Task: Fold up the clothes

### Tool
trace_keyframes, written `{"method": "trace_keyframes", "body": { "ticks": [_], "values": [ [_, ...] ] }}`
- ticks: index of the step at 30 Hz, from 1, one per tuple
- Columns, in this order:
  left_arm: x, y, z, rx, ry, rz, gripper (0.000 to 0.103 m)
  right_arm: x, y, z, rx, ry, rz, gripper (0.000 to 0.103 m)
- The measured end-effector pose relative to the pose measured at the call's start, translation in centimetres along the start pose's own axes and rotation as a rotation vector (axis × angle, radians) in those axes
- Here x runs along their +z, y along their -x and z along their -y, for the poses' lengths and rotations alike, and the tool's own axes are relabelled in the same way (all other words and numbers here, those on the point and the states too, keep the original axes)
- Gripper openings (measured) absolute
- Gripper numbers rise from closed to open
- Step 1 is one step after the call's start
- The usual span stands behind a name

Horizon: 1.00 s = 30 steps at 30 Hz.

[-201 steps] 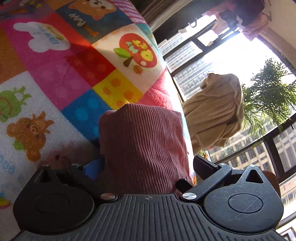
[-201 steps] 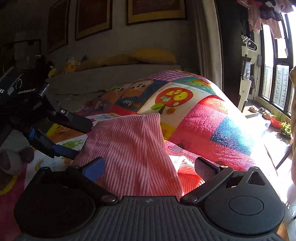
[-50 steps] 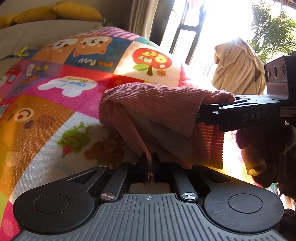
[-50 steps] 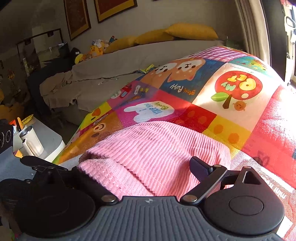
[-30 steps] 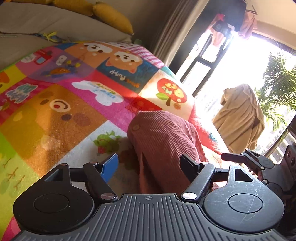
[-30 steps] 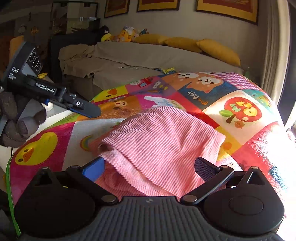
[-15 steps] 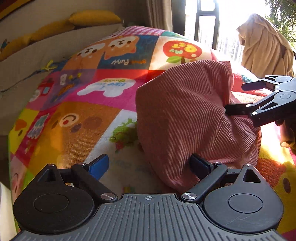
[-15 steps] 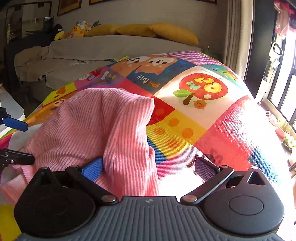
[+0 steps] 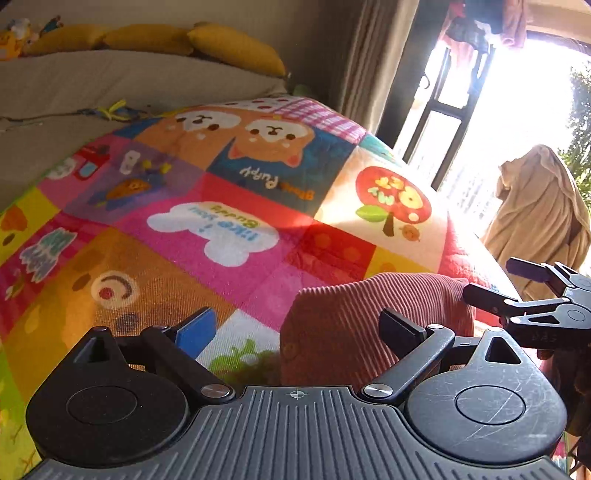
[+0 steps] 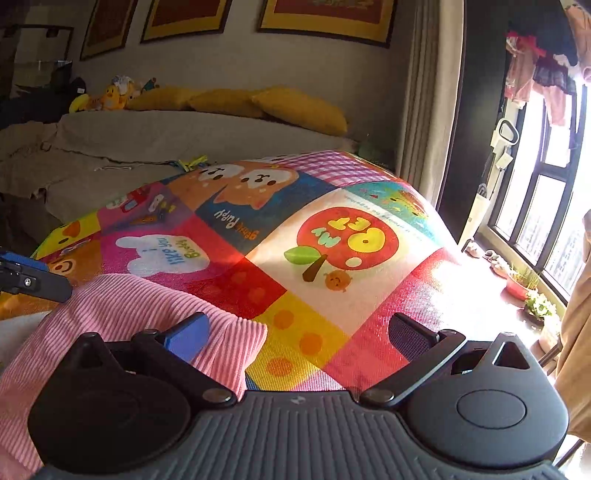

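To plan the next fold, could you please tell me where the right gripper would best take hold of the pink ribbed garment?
Probably at the free corner of the pink ribbed garment, which lies flat on the patchwork blanket just ahead of the right gripper. Its fingers stand open with that corner between them, so I would come in low from the near side, sliding one finger under the edge.

Home living room: sofa, yellow cushions, framed pictures, hanging laundry

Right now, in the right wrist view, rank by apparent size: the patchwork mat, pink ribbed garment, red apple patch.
1. patchwork mat
2. pink ribbed garment, partly hidden and near the camera, so its size is inflated
3. red apple patch
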State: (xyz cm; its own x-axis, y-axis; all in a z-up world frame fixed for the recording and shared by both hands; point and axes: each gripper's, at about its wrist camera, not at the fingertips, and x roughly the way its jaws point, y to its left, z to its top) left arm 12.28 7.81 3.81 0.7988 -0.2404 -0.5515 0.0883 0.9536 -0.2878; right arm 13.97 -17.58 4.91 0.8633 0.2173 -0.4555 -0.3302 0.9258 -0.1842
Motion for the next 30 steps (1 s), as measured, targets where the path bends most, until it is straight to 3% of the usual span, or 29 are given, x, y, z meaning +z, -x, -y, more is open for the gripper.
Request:
{"method": "trace_keyframes", "body": {
  "ticks": [3, 6, 8, 13, 18, 24, 27, 30],
  "values": [
    [-0.2, -2.2, -0.4, 0.035, 0.018, -0.009, 0.1, -0.5, -4.2, -0.5, -0.005, 0.012, -0.098, 0.103],
    [-1.1, -3.7, -1.8, -0.003, 0.101, -0.043, 0.102, -2.3, -7.6, -0.9, -0.007, 0.022, -0.209, 0.103],
    [-1.9, -4.1, -2.7, -0.038, 0.155, -0.038, 0.103, -2.7, -7.9, -0.5, 0.014, -0.012, -0.204, 0.103],
    [-2.7, -3.8, -2.8, -0.055, 0.161, 0.01, 0.103, -2.9, -8.2, 0.0, 0.033, -0.041, -0.201, 0.103],
    [-2.8, -3.8, -2.9, -0.067, 0.177, 0.015, 0.103, -2.6, -5.2, 0.5, 0.044, -0.035, -0.134, 0.103],
    [-2.9, -3.7, -3.4, -0.09, 0.208, 0.027, 0.103, -4.1, 1.9, -0.8, 0.342, 0.038, -0.118, 0.103],
    [-2.8, -3.7, -3.4, -0.091, 0.211, 0.023, 0.103, -5.7, 2.8, -3.7, 0.383, 0.1, -0.17, 0.103],
    [-1.9, -3.3, -3.9, -0.099, 0.264, -0.032, 0.103, -6.6, 3.1, -6.1, 0.343, 0.127, -0.164, 0.103]
  ]
}}
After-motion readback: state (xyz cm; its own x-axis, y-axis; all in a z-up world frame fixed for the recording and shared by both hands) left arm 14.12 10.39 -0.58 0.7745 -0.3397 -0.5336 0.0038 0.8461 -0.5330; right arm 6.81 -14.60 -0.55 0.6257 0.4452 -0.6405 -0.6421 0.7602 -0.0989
